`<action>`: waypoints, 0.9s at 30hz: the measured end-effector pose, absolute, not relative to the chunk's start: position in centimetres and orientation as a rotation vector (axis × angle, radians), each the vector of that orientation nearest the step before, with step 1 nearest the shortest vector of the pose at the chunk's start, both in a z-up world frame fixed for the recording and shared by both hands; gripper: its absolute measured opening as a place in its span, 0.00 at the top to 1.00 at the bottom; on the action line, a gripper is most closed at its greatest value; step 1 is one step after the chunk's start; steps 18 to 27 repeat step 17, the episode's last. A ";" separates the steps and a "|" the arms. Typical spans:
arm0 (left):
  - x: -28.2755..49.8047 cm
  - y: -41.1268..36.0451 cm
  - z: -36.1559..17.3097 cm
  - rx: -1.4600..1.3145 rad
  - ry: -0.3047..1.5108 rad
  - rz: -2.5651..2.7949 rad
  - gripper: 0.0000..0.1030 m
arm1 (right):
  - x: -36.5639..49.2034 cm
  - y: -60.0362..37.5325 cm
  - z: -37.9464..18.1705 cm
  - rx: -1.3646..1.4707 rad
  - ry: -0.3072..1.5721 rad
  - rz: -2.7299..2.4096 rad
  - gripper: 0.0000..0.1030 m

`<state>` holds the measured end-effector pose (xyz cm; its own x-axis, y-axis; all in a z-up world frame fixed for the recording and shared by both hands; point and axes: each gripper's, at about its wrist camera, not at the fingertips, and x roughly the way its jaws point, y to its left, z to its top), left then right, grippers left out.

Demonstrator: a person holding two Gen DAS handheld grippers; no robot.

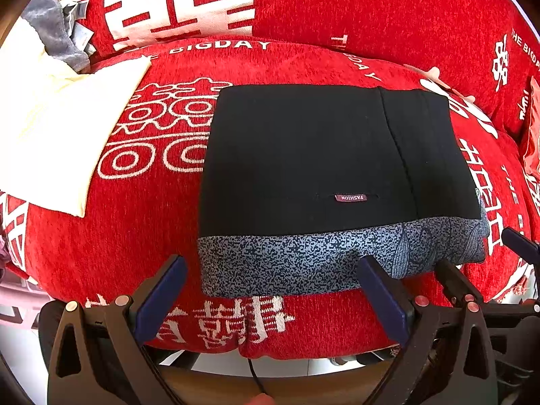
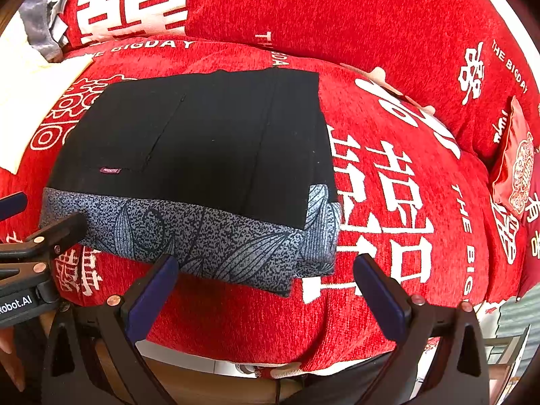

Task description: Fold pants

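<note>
The black pants [image 1: 320,155] lie folded into a flat rectangle on the red sofa seat [image 1: 101,253], with a small "FASHION" tag on top. A blue speckled lining band [image 1: 303,260] shows along the near edge. My left gripper [image 1: 273,287] is open and empty, just in front of that near edge. My right gripper [image 2: 266,287] is open and empty, in front of the pants [image 2: 202,141] near their front right corner, where the speckled band [image 2: 202,236] shows. Each gripper shows at the side of the other's view: the right one [image 1: 482,263], the left one [image 2: 44,219].
A folded white cloth [image 1: 57,125] lies on the seat left of the pants, with grey fabric [image 1: 54,27] behind it. Red back cushions [image 1: 371,10] with white lettering stand behind. A red packet [image 2: 516,162] lies at the far right. The seat's front edge is just below the grippers.
</note>
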<state>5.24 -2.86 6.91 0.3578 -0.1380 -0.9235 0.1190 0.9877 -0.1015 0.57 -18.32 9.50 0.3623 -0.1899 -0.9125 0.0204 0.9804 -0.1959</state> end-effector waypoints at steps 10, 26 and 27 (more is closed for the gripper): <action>5.3 -2.7 6.8 -0.032 1.202 -0.172 0.02 | 0.6 -18.3 9.4 -0.159 1.195 -0.137 0.00; 5.1 -2.5 6.1 -0.028 1.199 -0.155 0.02 | 0.2 -18.3 8.8 -0.136 1.209 -0.134 0.00; 5.1 -2.5 6.1 -0.028 1.199 -0.155 0.02 | 0.2 -18.3 8.8 -0.136 1.209 -0.134 0.00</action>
